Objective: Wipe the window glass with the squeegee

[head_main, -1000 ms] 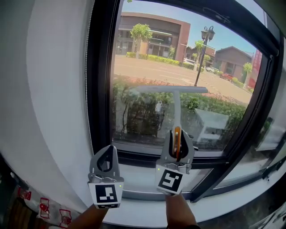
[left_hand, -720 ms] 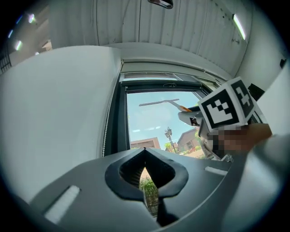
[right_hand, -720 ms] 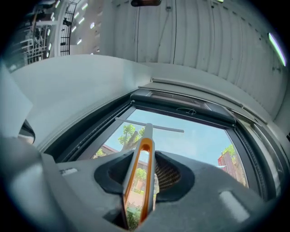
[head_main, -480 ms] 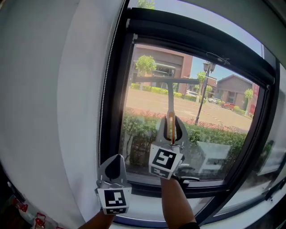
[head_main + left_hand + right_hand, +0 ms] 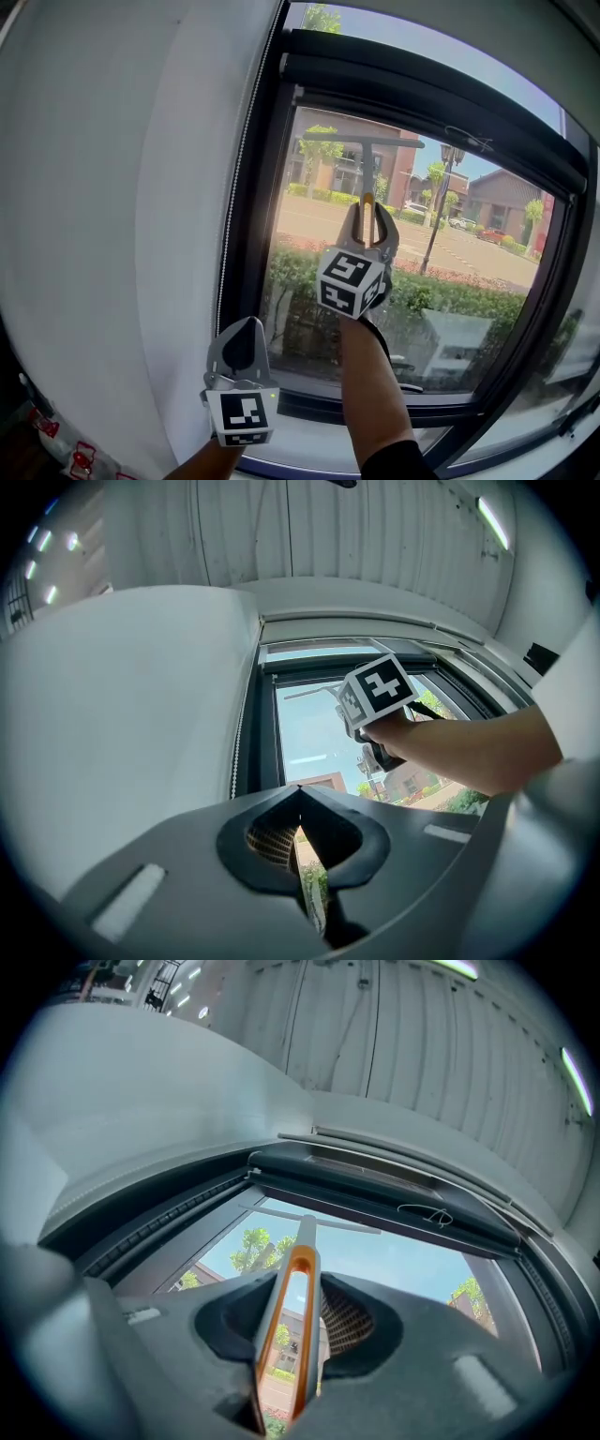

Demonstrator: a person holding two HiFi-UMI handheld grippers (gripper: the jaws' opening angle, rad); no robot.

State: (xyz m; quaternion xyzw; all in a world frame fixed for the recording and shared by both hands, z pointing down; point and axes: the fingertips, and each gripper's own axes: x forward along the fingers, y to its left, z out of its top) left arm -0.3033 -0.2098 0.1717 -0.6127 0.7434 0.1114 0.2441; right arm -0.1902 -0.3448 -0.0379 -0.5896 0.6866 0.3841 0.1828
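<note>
Right claw (image 5: 368,216) clamped on squeegee (image 5: 364,142) handle, blade seemingly against window glass (image 5: 473,272) near top frame (image 5: 422,94); left claw (image 5: 242,326) closed.

I saw the grey T-shaped squeegee (image 5: 364,161) upright, orange-looped handle down, blade level, high on the clear window glass (image 5: 469,272).

Squeegee (image 5: 365,171) handle's lower end hidden inside right gripper (image 5: 367,214), window frame (image 5: 251,197) cut at right edge

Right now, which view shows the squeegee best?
Head view: the whole squeegee shows, blade high across the glass, handle in the right gripper. Right gripper view gives the handle up close, blade foreshortened. Left gripper view catches only a sliver of blade.
</note>
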